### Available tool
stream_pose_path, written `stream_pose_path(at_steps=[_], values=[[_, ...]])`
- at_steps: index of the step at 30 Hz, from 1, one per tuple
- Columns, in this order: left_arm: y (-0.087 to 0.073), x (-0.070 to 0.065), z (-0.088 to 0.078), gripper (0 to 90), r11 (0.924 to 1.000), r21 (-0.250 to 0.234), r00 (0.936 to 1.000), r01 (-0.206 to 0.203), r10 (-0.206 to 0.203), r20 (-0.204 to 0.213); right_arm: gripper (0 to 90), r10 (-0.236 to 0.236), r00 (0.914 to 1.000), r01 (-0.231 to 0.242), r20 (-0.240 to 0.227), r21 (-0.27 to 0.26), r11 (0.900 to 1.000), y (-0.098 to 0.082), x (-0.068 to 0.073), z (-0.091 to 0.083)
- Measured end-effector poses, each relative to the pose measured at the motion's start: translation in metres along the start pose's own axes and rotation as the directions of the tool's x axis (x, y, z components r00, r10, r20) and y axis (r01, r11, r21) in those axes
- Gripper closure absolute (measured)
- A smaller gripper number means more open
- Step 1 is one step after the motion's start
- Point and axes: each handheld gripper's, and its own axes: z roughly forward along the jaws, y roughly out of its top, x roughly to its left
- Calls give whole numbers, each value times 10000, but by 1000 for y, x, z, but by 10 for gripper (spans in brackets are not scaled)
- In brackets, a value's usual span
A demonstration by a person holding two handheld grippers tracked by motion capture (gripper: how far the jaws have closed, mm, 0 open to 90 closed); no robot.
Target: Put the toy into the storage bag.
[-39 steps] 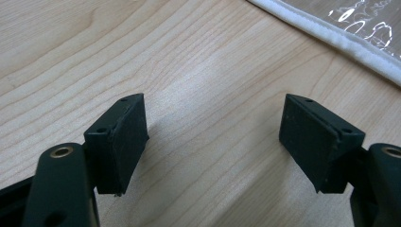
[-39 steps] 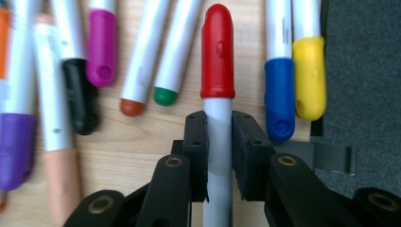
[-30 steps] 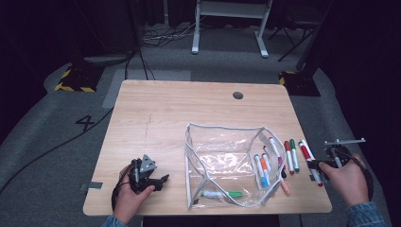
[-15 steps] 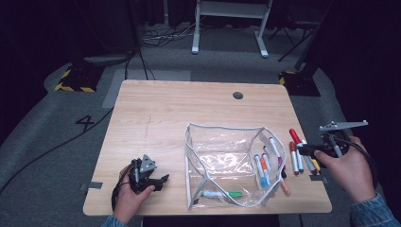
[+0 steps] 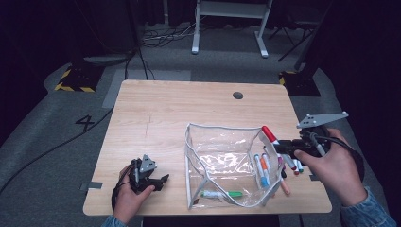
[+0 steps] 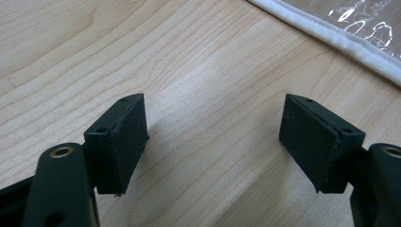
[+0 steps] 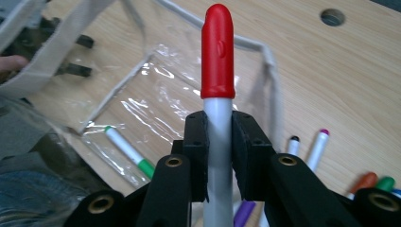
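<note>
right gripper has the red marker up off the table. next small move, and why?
Probably carry the red-capped marker over the open top of the clear pouch and lower it in. The right gripper is clamped on its white barrel, raised by the pouch's right edge; a green marker already lies inside. The left gripper rests open on the table.

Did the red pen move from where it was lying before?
Yes. The red pen has gone up off the table and leftward to the bag rim, gripped in the right claw.
</note>
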Motion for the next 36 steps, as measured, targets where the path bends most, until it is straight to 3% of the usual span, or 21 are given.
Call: stream_pose_path(at_steps=[7, 19, 28, 36], values=[[0, 0, 0, 246, 10000, 3, 10000, -7, 7, -1, 772, -633, 9963, 644, -586, 160, 9978, 17, 20, 10], [0, 0, 0, 240, 10000, 19, 10000, -18, 18, 24, 772, -1690, 9730, 1796, -1570, 561, 9821, 40, 56, 44], [0, 0, 0, 240, 10000, 7, 10000, -15, 15, 18, 772, -2001, 9590, 2201, -2005, 825, 9720, 44, 70, 70], [0, 0, 0, 240, 10000, 15, 10000, -16, 16, 22, 772, -2089, 9528, 2410, -2205, 1301, 9618, 43, 75, 91]])
